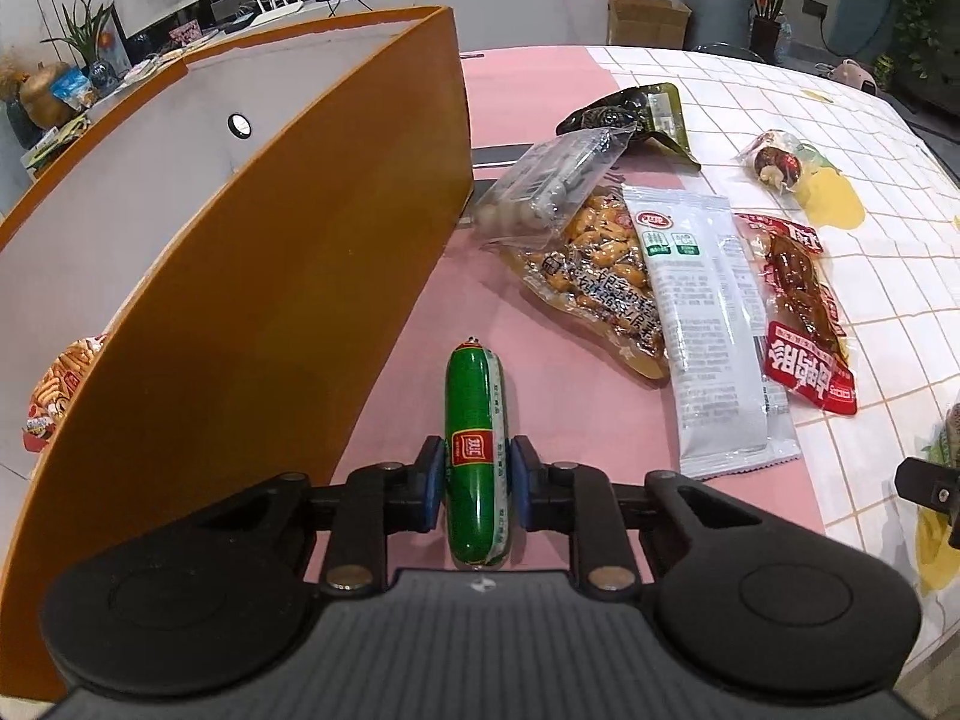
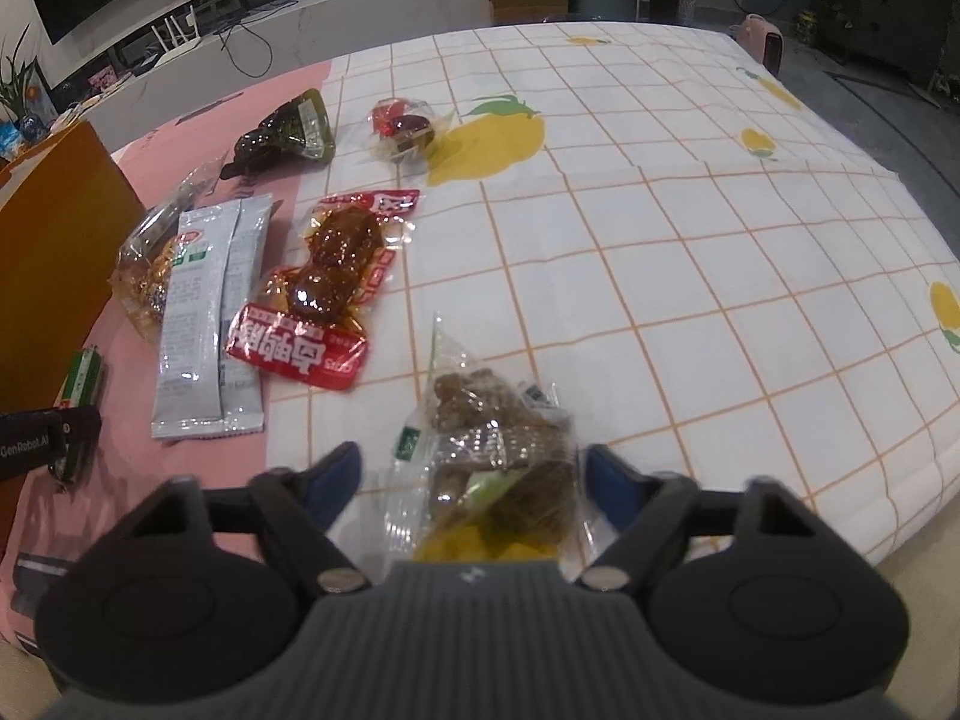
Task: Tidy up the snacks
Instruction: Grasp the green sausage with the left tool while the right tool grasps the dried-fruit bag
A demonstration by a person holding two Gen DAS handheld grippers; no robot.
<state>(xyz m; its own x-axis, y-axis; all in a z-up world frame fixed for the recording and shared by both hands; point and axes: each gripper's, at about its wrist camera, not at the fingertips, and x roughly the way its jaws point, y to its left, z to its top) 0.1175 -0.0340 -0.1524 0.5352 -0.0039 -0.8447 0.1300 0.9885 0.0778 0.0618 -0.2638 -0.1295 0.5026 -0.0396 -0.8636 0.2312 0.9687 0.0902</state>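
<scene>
My left gripper (image 1: 477, 474) is shut on a green sausage stick (image 1: 475, 420) with a red label, held just above the pink mat beside the orange box (image 1: 270, 276). The sausage also shows in the right wrist view (image 2: 81, 381). My right gripper (image 2: 471, 480) is open, its blue pads either side of a clear packet of brown snack pieces (image 2: 498, 450) lying on the checked cloth. Other snacks lie ahead: a grey-white sachet (image 1: 699, 324), a peanut bag (image 1: 600, 276), a red meat packet (image 1: 801, 312), a dark green packet (image 1: 630, 114).
The orange box has a white inside, with an orange-striped snack bag (image 1: 57, 384) in it at the left. A small wrapped snack (image 2: 405, 126) lies farther out on the checked cloth (image 2: 690, 240). The table's right edge drops to the floor.
</scene>
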